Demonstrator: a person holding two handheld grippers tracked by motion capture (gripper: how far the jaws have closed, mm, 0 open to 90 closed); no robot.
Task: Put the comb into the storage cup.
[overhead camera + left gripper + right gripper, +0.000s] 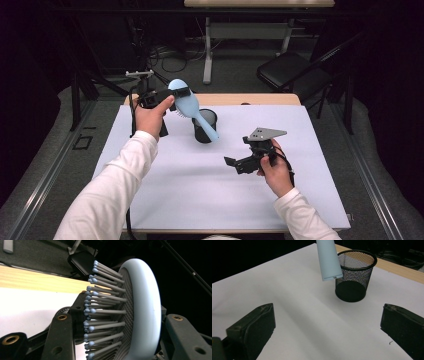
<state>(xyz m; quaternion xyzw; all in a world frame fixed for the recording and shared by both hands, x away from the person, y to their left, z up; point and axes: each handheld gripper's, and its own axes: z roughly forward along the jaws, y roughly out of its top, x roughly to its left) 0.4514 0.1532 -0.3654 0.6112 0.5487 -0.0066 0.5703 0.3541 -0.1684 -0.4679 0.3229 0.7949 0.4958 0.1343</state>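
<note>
A recording lab or studio: a white-covered table (165,200) amid black surroundings, with loose cables (170,62) on grey carpet at upper centre, a folding chair (292,70) upper right.

A white sheet (210,190) covers most of the table, and a strip of bare wooden tabletop (250,98) shows along its far edge — the same pale wood runs beyond the white surface in the left gripper view. Past the table, a black folding chair (292,70) stands at the right on the grey floor (235,70). A second table (250,25) stands farther back, its light top at the upper edge and its pale leg and foot reaching down to the floor. Dark cables (170,57) lie coiled on the floor to the left of that leg — their ends are lost in shadow.
</note>
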